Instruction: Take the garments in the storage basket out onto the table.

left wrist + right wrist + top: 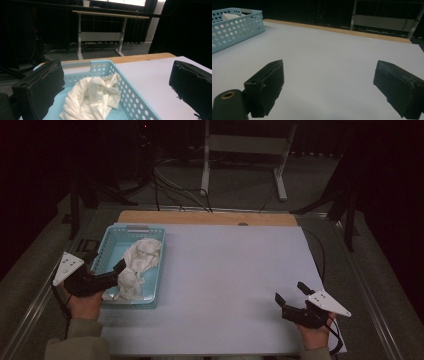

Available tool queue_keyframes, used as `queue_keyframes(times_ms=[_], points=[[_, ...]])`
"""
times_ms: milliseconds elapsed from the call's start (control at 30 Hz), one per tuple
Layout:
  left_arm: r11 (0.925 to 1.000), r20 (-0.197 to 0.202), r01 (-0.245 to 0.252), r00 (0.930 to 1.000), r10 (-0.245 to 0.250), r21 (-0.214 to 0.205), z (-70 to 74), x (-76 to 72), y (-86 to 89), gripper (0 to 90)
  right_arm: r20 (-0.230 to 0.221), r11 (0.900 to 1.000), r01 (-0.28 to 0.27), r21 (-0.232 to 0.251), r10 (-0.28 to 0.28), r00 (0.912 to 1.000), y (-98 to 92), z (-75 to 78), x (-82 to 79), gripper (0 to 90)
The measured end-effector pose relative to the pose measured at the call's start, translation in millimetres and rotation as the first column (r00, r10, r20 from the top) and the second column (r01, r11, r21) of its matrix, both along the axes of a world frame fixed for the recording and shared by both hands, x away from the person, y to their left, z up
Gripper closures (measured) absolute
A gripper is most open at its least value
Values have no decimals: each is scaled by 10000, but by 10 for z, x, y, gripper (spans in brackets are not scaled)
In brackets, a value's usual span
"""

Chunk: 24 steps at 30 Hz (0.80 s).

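Left claw (117, 85) spread wide, empty, straddling crumpled white cloth (92, 98) just ahead in basket (136, 105); right claw (291, 292) open, empty, well apart.

White cloth (137, 265), perforated light-blue basket (152, 285)

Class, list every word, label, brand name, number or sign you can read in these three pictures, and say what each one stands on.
None: no readable text in any view.
The blue basket, the white cloth in it and the pale table sheet bear no print.
The grey plates on the left hand-held gripper and the right hand-held gripper carry small holes, no lettering.
The bright strip at the top of the left gripper view is too blurred to tell.
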<state>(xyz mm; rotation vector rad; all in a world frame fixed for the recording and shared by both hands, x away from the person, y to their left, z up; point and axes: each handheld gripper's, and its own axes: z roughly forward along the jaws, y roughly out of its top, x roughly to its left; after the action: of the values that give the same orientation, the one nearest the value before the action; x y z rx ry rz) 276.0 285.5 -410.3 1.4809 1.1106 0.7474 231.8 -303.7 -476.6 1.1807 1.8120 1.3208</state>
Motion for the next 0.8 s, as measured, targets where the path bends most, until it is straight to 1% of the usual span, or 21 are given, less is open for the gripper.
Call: queue_keyframes(times_ms=[67,167,200,267,300,367,433,467,500,567,767,800], points=[[10000,-71,-17,10000,17,-37,-6,49,8,0,4,10000,-29,1,29,10000,2,0,0,98],[10000,-186,-89,9998,90,41,-24,118,18,0,-3,10000,-38,-24,38,10000,6,-2,2,98],[10000,-186,-89,9998,90,41,-24,118,18,0,-3,10000,-38,-24,38,10000,6,-2,2,98],[9999,-322,-120,9994,123,103,-31,182,26,0,-3,10000,-34,-6,34,10000,5,-2,2,98],[9999,-322,-120,9994,123,103,-31,182,26,0,-3,10000,-34,-6,34,10000,5,-2,2,98],[9999,-458,-125,9989,123,-46,-25,241,34,0,6,10000,-23,-4,23,10000,2,-1,2,98],[9999,-480,-130,9988,127,-53,-20,258,36,0,3,10000,-21,-1,21,10000,2,-1,2,98],[9999,-556,-164,9983,162,-38,-12,298,39,0,3,10000,-27,-12,27,10000,3,-1,2,98],[9999,-556,-164,9983,162,-38,-12,298,39,0,1,10000,-24,-24,24,10000,4,-1,2,97],[9998,-645,-204,9977,205,12,5,356,39,0,-7,10000,-20,-23,20,10000,4,-1,1,98],[9996,-797,-263,9965,256,-81,10,438,51,0,1,10000,-22,-27,22,10000,3,-1,2,98],[9995,-880,-286,9957,275,-109,-2,465,55,0,5,10000,-21,-29,21,10000,3,-1,1,98]])
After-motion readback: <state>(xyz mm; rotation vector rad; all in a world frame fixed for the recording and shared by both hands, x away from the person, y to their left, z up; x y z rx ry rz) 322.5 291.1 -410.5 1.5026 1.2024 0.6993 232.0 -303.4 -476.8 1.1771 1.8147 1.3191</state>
